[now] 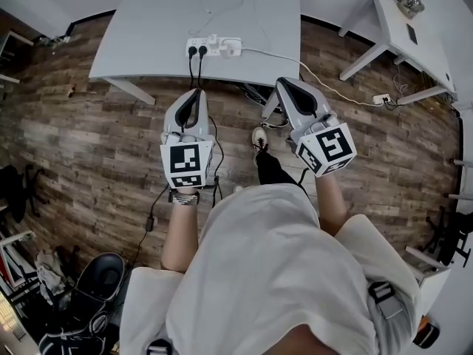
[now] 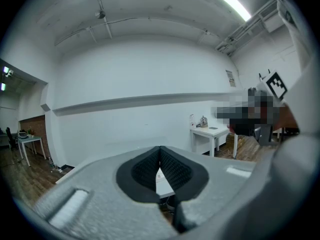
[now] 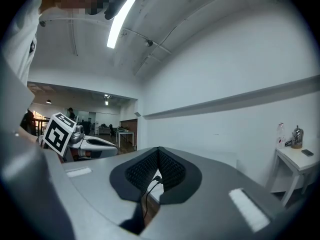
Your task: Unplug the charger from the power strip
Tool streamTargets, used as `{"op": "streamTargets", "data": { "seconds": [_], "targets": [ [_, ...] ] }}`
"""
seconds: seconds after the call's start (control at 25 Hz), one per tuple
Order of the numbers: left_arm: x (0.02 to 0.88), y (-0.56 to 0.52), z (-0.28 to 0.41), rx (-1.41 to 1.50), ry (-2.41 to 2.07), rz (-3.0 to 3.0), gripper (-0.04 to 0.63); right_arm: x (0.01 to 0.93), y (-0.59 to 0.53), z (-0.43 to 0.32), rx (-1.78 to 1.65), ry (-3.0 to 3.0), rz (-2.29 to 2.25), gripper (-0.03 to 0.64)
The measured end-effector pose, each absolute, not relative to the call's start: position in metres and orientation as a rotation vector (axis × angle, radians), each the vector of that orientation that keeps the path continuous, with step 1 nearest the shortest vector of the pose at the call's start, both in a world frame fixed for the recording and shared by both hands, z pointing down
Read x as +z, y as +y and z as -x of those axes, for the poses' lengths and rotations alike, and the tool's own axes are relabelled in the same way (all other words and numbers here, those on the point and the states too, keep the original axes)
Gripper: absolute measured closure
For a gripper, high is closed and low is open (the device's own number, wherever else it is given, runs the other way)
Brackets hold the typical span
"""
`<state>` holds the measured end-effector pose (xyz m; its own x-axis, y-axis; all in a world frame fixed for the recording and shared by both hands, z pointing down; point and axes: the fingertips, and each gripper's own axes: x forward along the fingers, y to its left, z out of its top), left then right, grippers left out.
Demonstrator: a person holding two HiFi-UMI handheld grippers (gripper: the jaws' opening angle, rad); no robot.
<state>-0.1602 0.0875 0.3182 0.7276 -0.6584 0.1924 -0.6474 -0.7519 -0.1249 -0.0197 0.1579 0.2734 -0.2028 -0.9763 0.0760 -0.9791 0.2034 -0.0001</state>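
The person's white shirt (image 1: pixel 273 272) fills the near foreground, with both forearms reaching forward from it. The left gripper (image 1: pixel 196 92) has its jaws pressed together with nothing between them; its own view shows the ribbed black pads (image 2: pixel 172 170) meeting at the tip. The right gripper (image 1: pixel 285 82) is the same, its jaws together and empty, pads (image 3: pixel 170 171) meeting along one line. The two grippers are side by side above the wooden floor (image 1: pixel 89 146), just short of the near edge of the white worktop (image 1: pixel 148 21).

Ahead of the jaws, between the lines of the two grippers, the white power strip (image 1: pixel 212 42) lies on the worktop close to that edge. The white charger (image 1: pixel 231 47) sits plugged into its right end, apart from both grippers. Its white cable (image 1: pixel 310 71) leads off to the right of the right jaws and down to the floor. Two black plugs (image 1: pixel 197 50) fill the strip's left end, straight ahead of the left jaws, with their cords dropping over the edge. Further right stands a small white table (image 1: pixel 414 35).
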Motion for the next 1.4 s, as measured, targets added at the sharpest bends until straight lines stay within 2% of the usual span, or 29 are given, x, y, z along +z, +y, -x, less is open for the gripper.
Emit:
{"op": "streamTargets", "data": {
  "seconds": [0.48,0.6,0.8,0.92,1.4],
  "targets": [
    [0.343,0.013,0.091,-0.405,1.154,2.893,0.589,0.286,0.058,-0.052,0.088,-2.425,-1.835,0.615],
    [0.352,-0.005,0.074,-0.442,1.159,2.894,0.558,0.293,0.032,-0.065,0.098,-2.445,-1.78,0.615],
    [0.367,-0.034,0.05,-0.5,1.22,2.878,0.551,0.31,-0.004,-0.088,0.143,-2.483,-1.718,0.614],
    [0.375,-0.051,0.041,-0.526,1.274,2.872,0.544,0.319,-0.023,-0.096,0.167,-2.508,-1.67,0.577],
    [0.426,-0.079,0.027,-0.742,1.399,2.879,0.522,0.359,-0.069,-0.103,0.274,-2.563,-1.471,0.557]
  ]
}}
